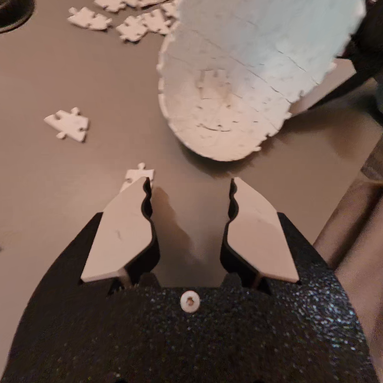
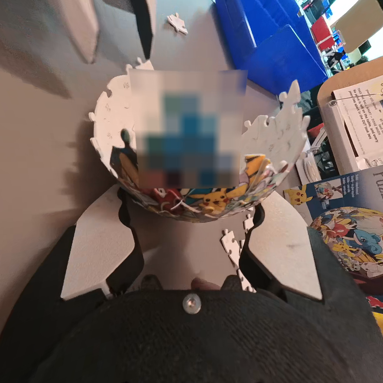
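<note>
Right claw (image 2: 189, 204) clamped around puzzle bowl (image 2: 207, 204); left claw (image 1: 190, 180) wide, empty, bowl just beyond.

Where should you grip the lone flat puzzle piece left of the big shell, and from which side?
Grip the puzzle piece across its straight edges, coming from above: it lies flat on the table, apart from the shell, and its knobs are small. The left gripper is open.
</note>
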The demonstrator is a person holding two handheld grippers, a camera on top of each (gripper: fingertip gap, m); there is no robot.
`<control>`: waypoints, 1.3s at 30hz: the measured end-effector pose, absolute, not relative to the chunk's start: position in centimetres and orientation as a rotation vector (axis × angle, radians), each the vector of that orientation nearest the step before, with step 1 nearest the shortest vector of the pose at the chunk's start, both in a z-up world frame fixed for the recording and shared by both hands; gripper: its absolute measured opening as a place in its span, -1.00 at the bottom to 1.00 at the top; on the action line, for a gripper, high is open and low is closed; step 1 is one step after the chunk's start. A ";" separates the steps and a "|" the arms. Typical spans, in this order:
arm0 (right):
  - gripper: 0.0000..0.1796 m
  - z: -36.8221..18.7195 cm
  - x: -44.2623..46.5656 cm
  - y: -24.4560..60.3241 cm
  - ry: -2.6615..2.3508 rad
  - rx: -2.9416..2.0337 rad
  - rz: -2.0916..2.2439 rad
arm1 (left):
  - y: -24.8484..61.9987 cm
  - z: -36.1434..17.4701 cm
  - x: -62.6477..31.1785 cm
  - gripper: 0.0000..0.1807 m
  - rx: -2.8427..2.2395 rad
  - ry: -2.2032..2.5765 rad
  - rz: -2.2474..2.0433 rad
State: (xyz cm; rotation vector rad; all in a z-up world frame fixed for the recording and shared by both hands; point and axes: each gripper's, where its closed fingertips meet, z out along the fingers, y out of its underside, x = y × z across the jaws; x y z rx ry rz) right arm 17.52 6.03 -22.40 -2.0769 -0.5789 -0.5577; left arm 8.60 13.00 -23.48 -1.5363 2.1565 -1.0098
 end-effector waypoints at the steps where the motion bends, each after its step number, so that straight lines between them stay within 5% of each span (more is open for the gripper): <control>1: 0.32 -22.4 17.6 6.1 -0.569 -2.077 -0.555 | 12.1 -23.6 8.7 -0.21 -1.484 2.178 -1.017; 26: 0.47 -19.9 17.8 7.5 -0.470 -1.808 -0.677 | 9.4 -25.7 13.0 -0.34 -1.415 2.298 -0.947; 39: 0.35 -19.6 18.2 5.1 -0.645 -1.972 -0.626 | 7.9 -25.8 12.5 -0.28 -1.347 2.389 -0.939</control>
